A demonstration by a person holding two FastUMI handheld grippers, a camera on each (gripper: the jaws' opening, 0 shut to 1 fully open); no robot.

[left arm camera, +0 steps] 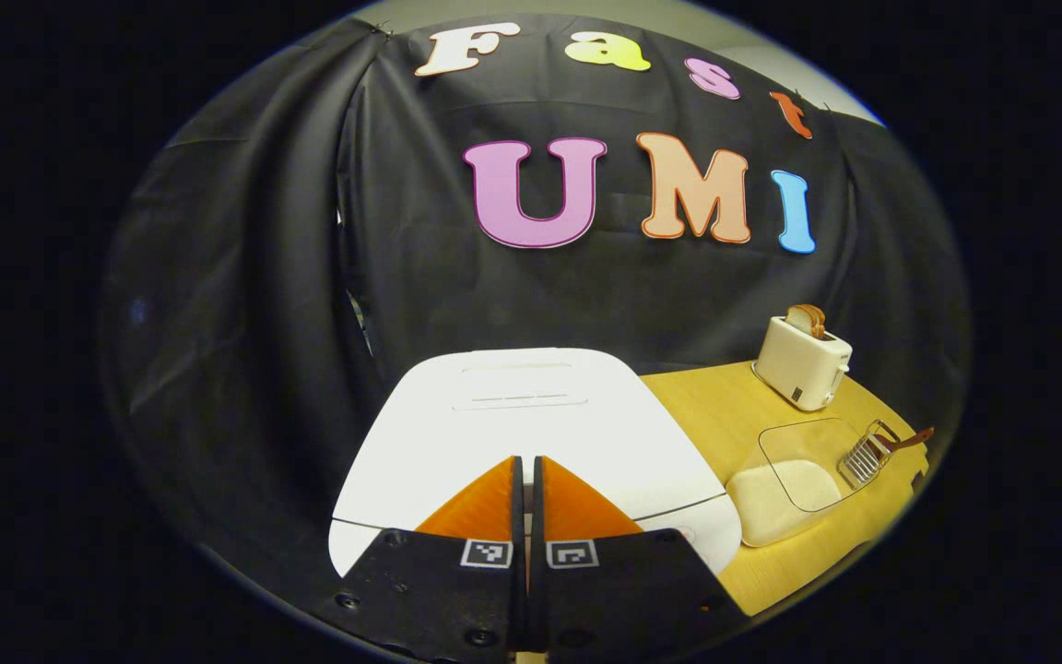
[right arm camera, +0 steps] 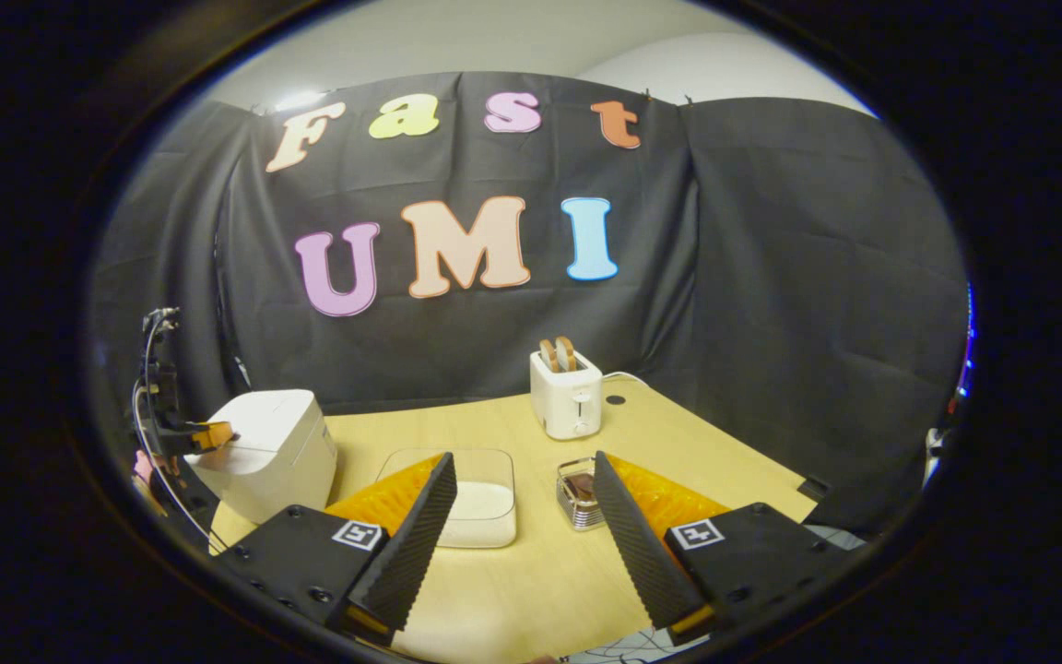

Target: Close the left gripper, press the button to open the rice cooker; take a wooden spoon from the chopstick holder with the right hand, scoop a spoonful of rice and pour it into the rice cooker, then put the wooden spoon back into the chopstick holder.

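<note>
**Pressing the lid button with closed fingers**

The left gripper has its fingers pressed together, tips over the front of the rice cooker, whose lid is down. The button seems to sit just below the tips, hidden by them; a straight, firm push down should release the lid without sliding off.

The right gripper waits spread wide. Ahead between its fingers stand the rice container and the chopstick holder; the toaster is beyond.
</note>
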